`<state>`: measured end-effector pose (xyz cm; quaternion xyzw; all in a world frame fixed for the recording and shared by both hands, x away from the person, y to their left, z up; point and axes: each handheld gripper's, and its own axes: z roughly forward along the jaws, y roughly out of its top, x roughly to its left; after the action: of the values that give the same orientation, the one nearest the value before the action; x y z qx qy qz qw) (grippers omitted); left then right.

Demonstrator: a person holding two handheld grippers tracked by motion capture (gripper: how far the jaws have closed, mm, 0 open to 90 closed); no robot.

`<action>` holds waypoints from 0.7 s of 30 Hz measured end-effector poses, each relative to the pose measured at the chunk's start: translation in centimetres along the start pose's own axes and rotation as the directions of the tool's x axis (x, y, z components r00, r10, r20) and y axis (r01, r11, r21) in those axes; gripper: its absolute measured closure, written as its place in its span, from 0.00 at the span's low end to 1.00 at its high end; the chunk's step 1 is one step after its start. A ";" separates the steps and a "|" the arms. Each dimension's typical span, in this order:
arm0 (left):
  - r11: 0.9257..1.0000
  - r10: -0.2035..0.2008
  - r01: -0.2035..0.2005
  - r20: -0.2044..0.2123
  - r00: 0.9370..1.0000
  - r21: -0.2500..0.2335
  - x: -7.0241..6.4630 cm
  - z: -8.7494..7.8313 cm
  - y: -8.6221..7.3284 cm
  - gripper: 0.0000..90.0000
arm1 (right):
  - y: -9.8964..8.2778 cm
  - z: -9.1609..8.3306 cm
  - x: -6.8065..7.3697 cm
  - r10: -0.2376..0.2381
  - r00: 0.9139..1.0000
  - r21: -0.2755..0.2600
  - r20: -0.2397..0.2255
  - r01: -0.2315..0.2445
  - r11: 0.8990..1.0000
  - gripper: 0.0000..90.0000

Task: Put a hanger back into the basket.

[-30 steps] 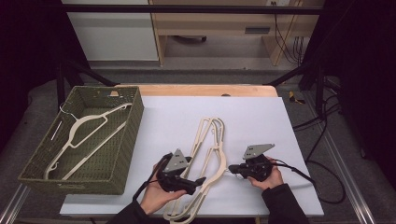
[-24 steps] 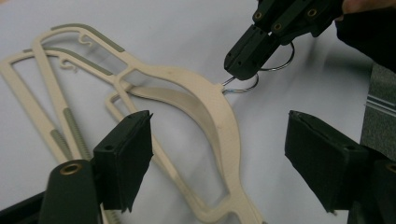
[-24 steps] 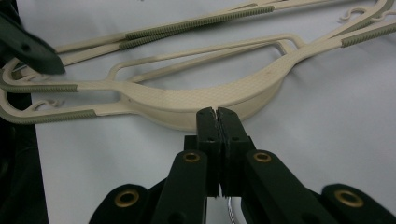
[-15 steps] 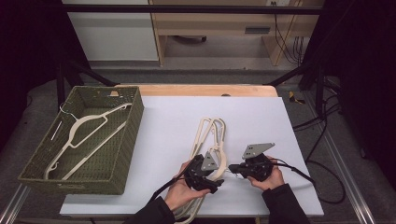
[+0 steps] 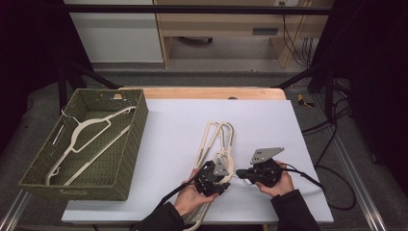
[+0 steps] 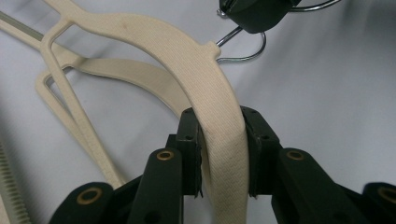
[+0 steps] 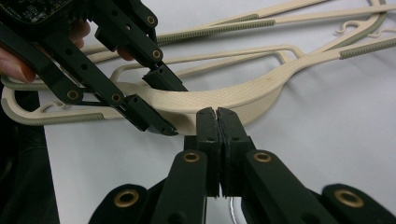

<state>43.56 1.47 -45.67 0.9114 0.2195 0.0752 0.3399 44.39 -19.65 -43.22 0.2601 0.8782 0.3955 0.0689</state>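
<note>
Left hand-held gripper (image 6: 223,154) has just closed onto the top hanger (image 6: 205,79); right hand-held gripper (image 7: 217,140) pinches its hook (image 6: 240,46). Risk: lifting snags the hangers (image 5: 211,139) beneath.

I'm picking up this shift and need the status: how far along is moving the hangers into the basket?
Done: one hanger lies in the green basket. In hand: the left gripper has just been closing on the top hanger of the table pile, its arm between the pads; the right gripper is shut on its metal hook. Left: lifting it across, then the other hangers under it.
</note>
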 end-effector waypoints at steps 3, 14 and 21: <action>1.000 -0.016 0.016 -0.001 1.000 -0.008 0.0 -0.2 0.0 0.79 | 0.1 -0.3 0.2 -0.014 1.000 -0.028 0.010 0.015 1.000 0.99; 0.998 -0.054 0.053 -0.027 0.998 -0.045 0.0 -2.5 0.0 0.81 | 0.7 -5.9 0.1 0.058 0.997 -0.349 0.046 -0.038 0.936 0.55; 0.992 -0.091 0.087 -0.038 0.995 -0.088 0.6 -4.8 -0.4 0.83 | -0.1 -8.0 -0.6 0.155 0.979 -0.444 0.132 -0.081 0.892 0.26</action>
<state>42.60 4.82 -42.34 0.8835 0.2636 0.0885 0.3770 42.29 -25.29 -37.91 0.3226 0.7412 0.5627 0.1730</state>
